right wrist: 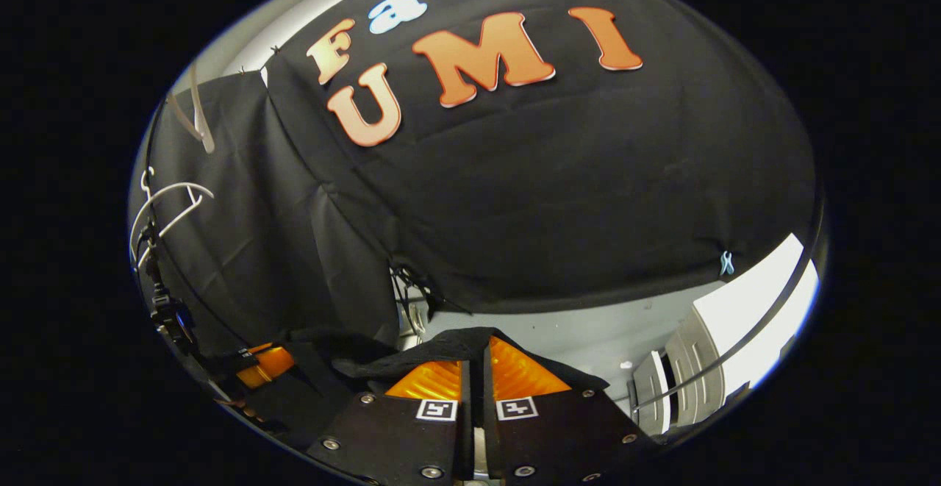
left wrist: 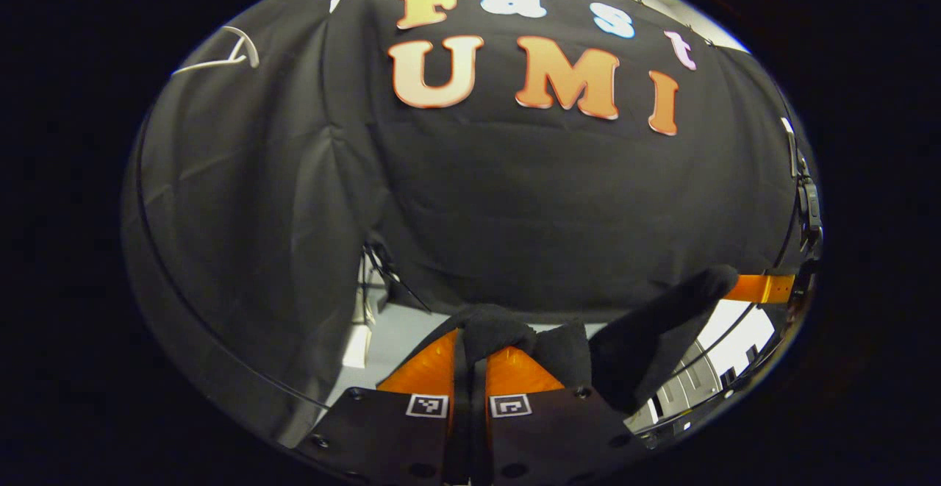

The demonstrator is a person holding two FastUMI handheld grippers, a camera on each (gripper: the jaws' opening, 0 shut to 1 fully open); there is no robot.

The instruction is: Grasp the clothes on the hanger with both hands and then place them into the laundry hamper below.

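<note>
A black garment point(left wrist: 647, 339) stretches between both grippers, held up in front of the booth's black wall. My left gripper point(left wrist: 470, 342) is shut on a bunched fold of it, and the cloth drapes rightward to the other gripper point(left wrist: 764, 289). In the right gripper view, my right gripper point(right wrist: 476, 350) is shut on the garment's edge point(right wrist: 412, 350), which runs left toward the other gripper point(right wrist: 261, 365). An empty white hanger point(left wrist: 228, 52) hangs high at the left. The white slatted laundry hamper point(right wrist: 691, 368) stands low at the right, its rim point(left wrist: 687, 390) below the hanging cloth.
Two bare white hangers point(right wrist: 173, 203) hang on the left rail by the black curtain. A grey floor point(right wrist: 588, 339) shows under the wall cloth. Thin dark cables point(left wrist: 390, 273) hang at the curtain gap.
</note>
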